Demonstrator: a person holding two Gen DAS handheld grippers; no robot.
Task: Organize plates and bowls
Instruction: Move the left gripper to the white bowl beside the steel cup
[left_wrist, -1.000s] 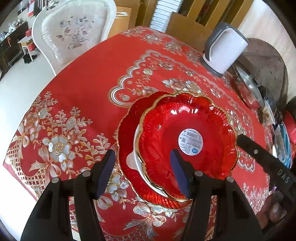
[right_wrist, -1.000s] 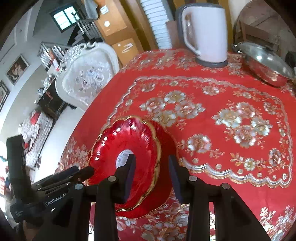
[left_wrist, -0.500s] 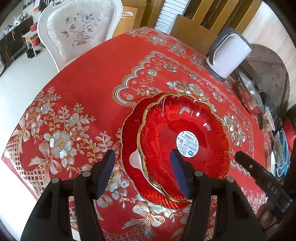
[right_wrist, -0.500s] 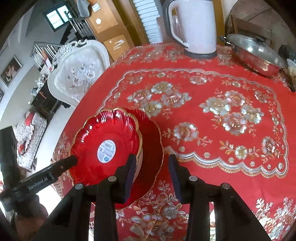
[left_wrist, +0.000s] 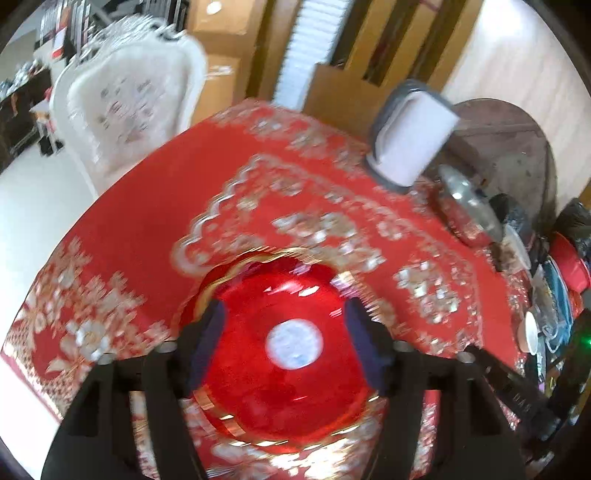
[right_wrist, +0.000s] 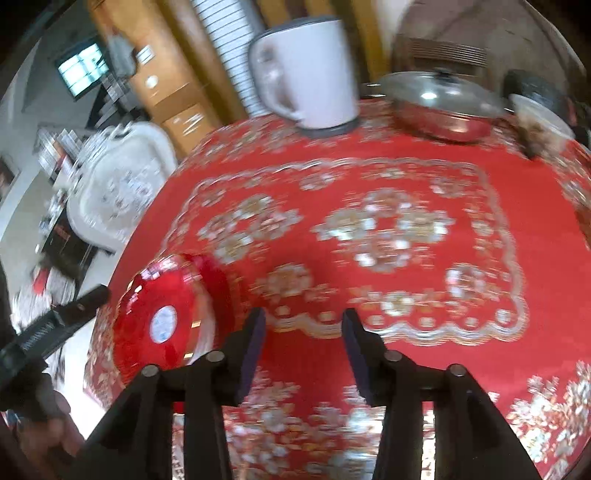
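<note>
- Plates: red gold-rimmed plate sits on top of a larger red plate, stacked near the table's edge on the red floral tablecloth. White round sticker marks the centre of the upper one. Both views are motion-blurred, so I cannot tell whether the upper plate sits flat or slightly tilted.
- Step in hand, as I judge it: the stack looks made; what remains is to check it sits centred and to clear both tools without nudging it.
- How I would do it well: lift straight away from the rim before moving sideways; the scalloped rims look slippery and the stack is close to the table edge, so a sideways brush could slide the top plate off-centre.
- Left gripper: jaws apart, hovering over the stack with the upper plate framed between the two fingers; nothing clamped. Contact with the rim I cannot confirm through the blur.
- Right gripper: jaws apart and empty, pointing across open tablecloth with the stack off to its left, just beside the left finger.
- Left tool body shows in the right wrist view as a dark bar reaching toward the stack from the near-left side, a hand below it.
- Farther off: white kettle and lidded steel pot at the far edge, white chair beyond the table, well apart from the work.
</note>
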